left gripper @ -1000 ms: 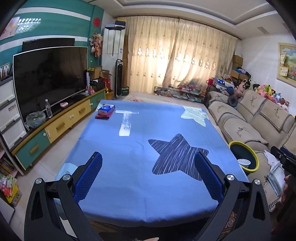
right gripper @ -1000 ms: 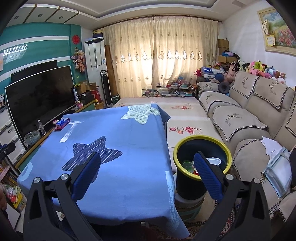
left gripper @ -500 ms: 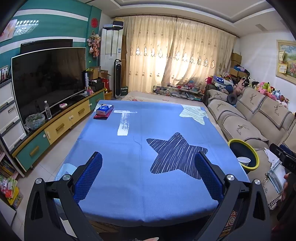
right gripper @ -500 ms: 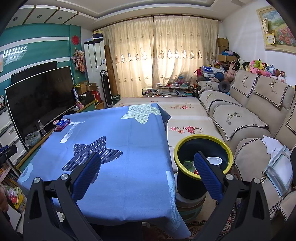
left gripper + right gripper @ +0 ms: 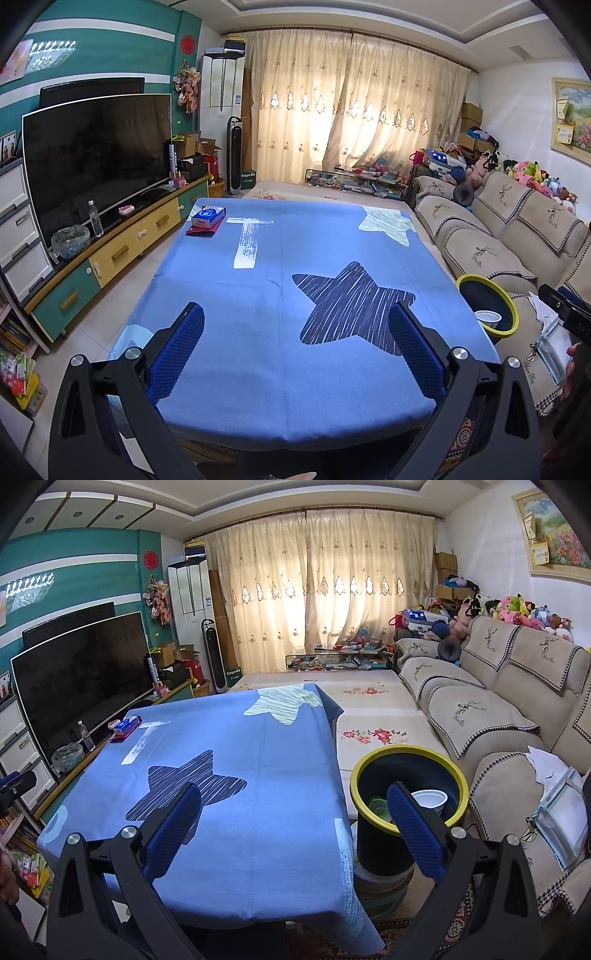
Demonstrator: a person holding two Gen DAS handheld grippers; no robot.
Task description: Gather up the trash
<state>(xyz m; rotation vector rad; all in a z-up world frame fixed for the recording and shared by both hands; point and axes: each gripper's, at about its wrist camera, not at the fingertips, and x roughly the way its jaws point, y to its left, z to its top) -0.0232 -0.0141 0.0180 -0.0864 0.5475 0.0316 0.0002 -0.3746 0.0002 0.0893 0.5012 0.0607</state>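
Note:
A black trash bin with a yellow rim (image 5: pixel 408 755) stands on the floor right of the table; it also shows in the left wrist view (image 5: pixel 485 308). Inside lie a white cup (image 5: pixel 430 797) and a green item (image 5: pixel 376 805). My right gripper (image 5: pixel 293 801) is open and empty, held above the table's near right edge, its right finger in front of the bin. My left gripper (image 5: pixel 295 323) is open and empty above the near edge of the blue star-pattern tablecloth (image 5: pixel 280 258). A tissue box on a red book (image 5: pixel 207 218) sits at the table's far left corner.
A beige sofa (image 5: pixel 498 709) runs along the right, with papers and a plastic pouch (image 5: pixel 561 812) on its seat. A TV (image 5: pixel 96 155) on a green and yellow cabinet (image 5: pixel 122 251) lines the left wall. Curtains and clutter fill the far end.
Both grippers have drifted slightly, so the table and bin sit a little differently in view. Both stay open and empty.

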